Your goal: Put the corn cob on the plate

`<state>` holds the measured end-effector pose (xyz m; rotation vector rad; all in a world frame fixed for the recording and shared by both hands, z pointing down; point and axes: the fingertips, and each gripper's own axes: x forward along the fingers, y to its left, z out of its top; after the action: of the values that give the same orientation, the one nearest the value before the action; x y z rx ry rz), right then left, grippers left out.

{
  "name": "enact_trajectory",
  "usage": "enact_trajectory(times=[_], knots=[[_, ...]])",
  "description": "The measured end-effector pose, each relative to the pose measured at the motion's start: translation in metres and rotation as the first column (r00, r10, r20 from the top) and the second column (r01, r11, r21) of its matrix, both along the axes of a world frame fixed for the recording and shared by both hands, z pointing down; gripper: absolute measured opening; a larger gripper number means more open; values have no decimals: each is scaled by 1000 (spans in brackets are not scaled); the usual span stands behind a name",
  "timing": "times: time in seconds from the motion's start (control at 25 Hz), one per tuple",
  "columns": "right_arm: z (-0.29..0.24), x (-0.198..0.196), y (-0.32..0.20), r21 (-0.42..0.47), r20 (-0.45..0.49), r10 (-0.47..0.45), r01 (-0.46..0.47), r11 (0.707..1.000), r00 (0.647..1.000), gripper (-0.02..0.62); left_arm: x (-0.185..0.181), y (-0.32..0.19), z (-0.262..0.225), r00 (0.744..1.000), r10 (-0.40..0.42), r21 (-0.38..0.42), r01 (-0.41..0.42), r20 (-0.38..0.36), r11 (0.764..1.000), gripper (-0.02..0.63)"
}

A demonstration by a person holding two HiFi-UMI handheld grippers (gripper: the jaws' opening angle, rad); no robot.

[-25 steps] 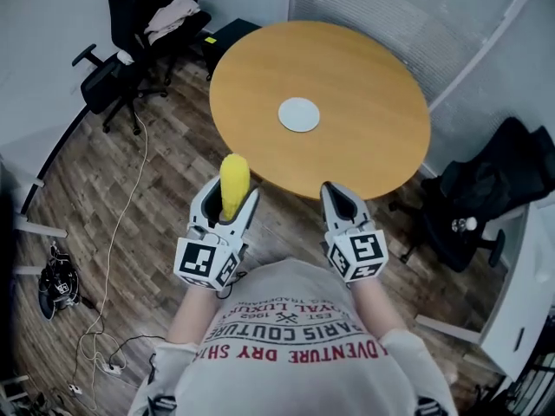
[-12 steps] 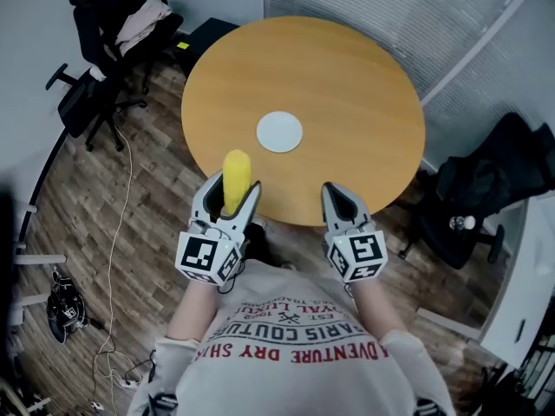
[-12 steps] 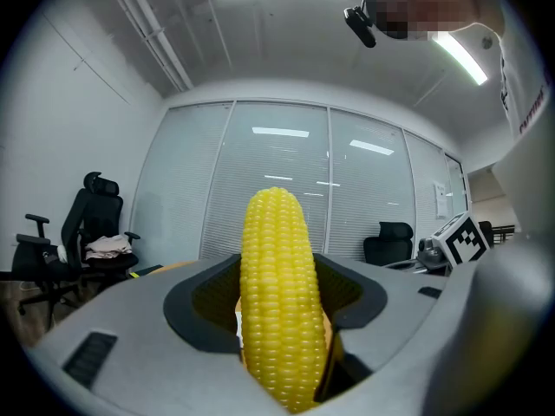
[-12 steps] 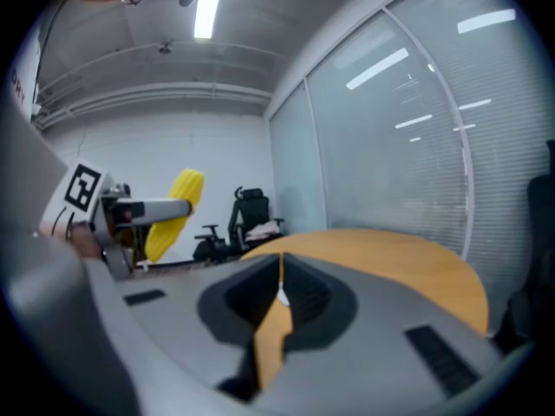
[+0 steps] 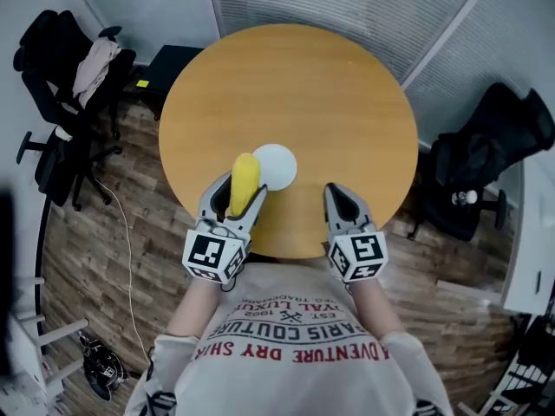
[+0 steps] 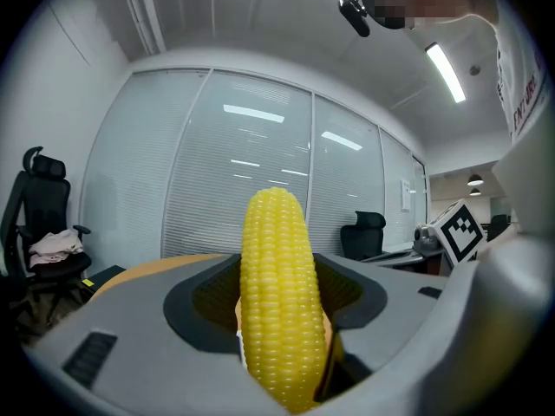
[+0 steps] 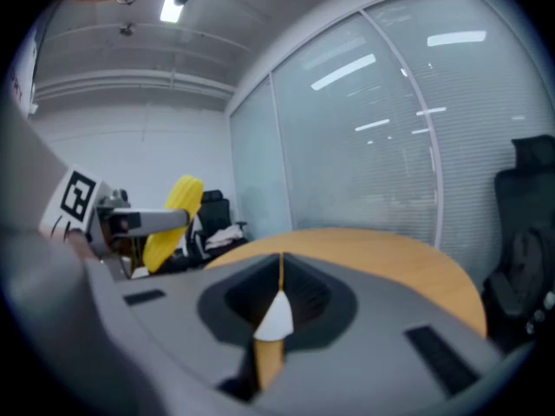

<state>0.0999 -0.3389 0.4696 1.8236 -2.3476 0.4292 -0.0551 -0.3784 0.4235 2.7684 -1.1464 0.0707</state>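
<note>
A yellow corn cob (image 5: 244, 183) stands upright between the jaws of my left gripper (image 5: 234, 199), which is shut on it; in the left gripper view the corn cob (image 6: 279, 297) fills the middle. A small white plate (image 5: 277, 166) lies on the round wooden table (image 5: 303, 94), just beyond and right of the cob's tip. My right gripper (image 5: 342, 204) hovers over the table's near edge, jaws closed together with nothing between them. From the right gripper view the corn cob (image 7: 173, 222) shows at the left and the plate (image 7: 276, 320) peeks through the jaw slit.
Black office chairs stand at the left (image 5: 61, 102) and right (image 5: 486, 163) of the table. A dark box (image 5: 169, 63) sits by the table's far left. Blinds-covered glass walls (image 5: 347, 7) run behind. Cables and a shoe (image 5: 104, 371) lie on the wood floor.
Both grippers and the person have come forward to the table; the cob now hangs over the table's near edge beside the plate. The grips are unchanged.
</note>
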Motion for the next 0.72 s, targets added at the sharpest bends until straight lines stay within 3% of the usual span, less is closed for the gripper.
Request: enact_trajectory(times=[0.16, 0.36, 0.72], knots=[[12, -5, -18, -30, -4, 82, -82, 996, 997, 29, 5, -32, 26, 994, 107, -52, -105, 38, 993, 281], [29, 0, -30, -59, -4, 181, -180, 982, 984, 30, 21, -57, 59, 969, 235, -113, -226, 78, 968, 281], [75, 6, -26, -158, -40, 252, -256, 954, 967, 30, 58, -79, 155, 897, 402, -296, -340, 184, 893, 281]])
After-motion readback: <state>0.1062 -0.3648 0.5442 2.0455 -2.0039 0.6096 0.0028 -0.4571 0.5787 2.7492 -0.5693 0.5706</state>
